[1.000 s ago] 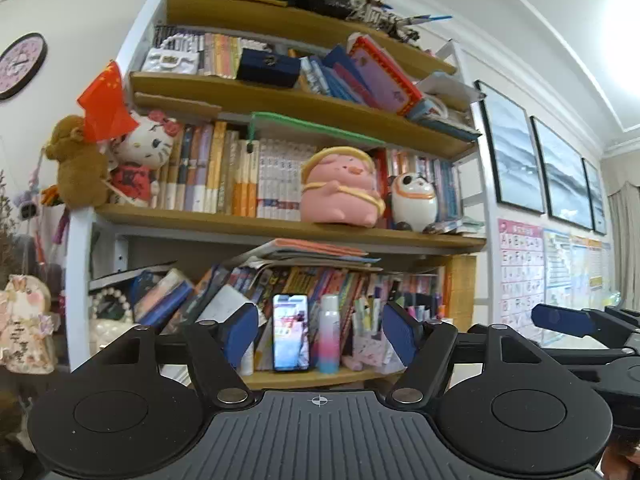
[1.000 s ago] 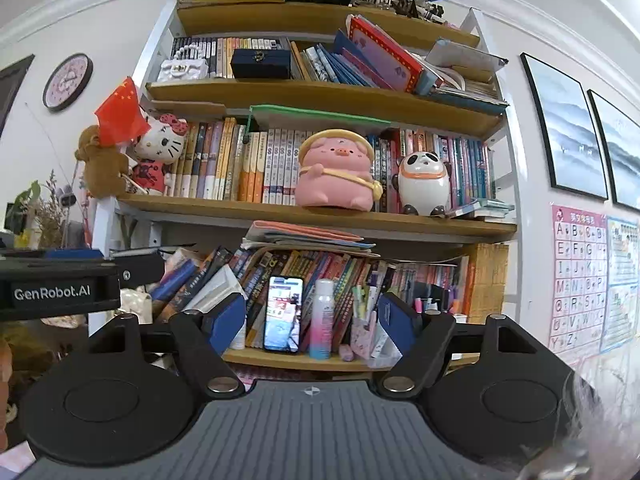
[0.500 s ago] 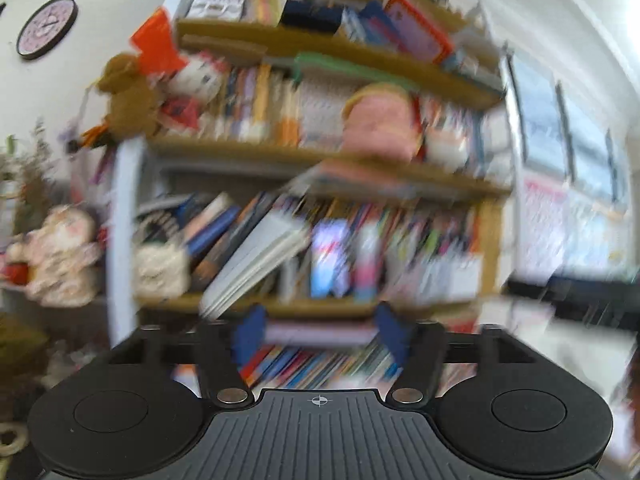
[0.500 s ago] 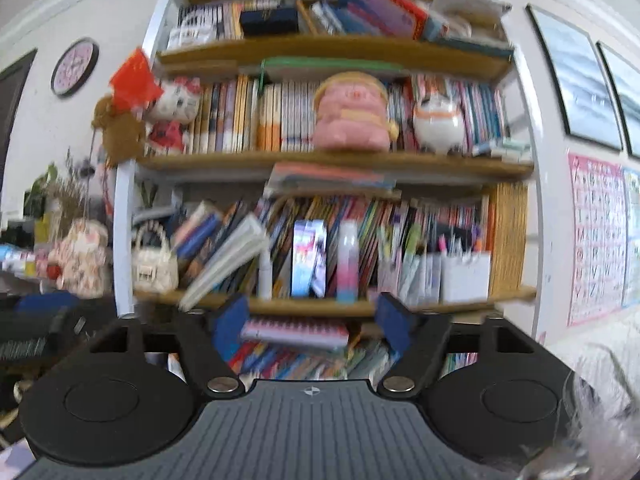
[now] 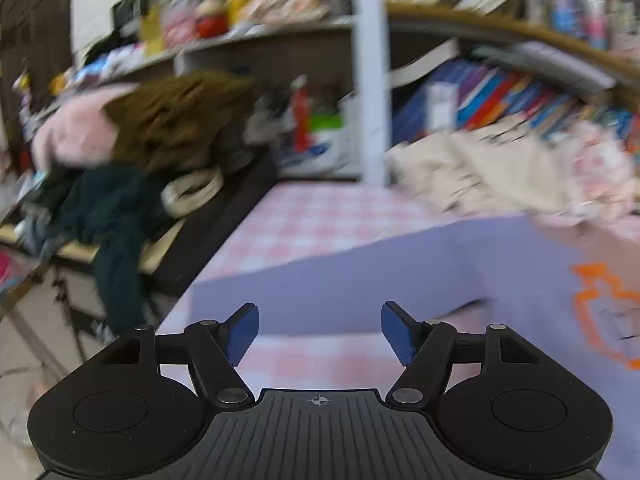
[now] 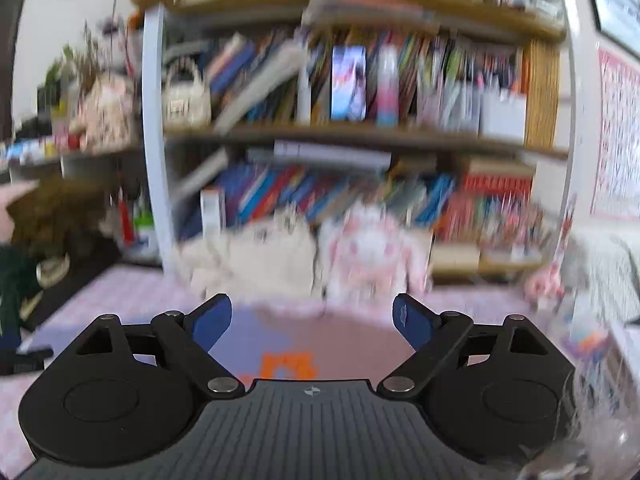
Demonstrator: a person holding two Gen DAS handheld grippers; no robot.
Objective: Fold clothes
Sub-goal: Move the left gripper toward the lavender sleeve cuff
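On a bench covered with a pink checked cloth, a lilac garment with an orange print lies spread and largely flat, no fold yet visible in either view. Both pictures are blurred. The left hand-held gripper is angled down over the garment's near edge, its blue pads apart with nothing between them. The right hand-held gripper looks across the printed part of the same garment toward the bookshelf; its jaws have just been opening and now stand wide, also empty. Neither tool can be seen touching the fabric.

Behind the garment, against the foot of the bookshelf, sit a cream bundle and a white-and-pink patterned bundle; whether these are folded clothes or pieces waiting their turn cannot be told through the blur. Dark green clothing hangs over furniture beside the bench on the left.

By this evidence the work on the lilac piece is at its start: taking hold of an edge, every fold and any stacking all remain to be done.
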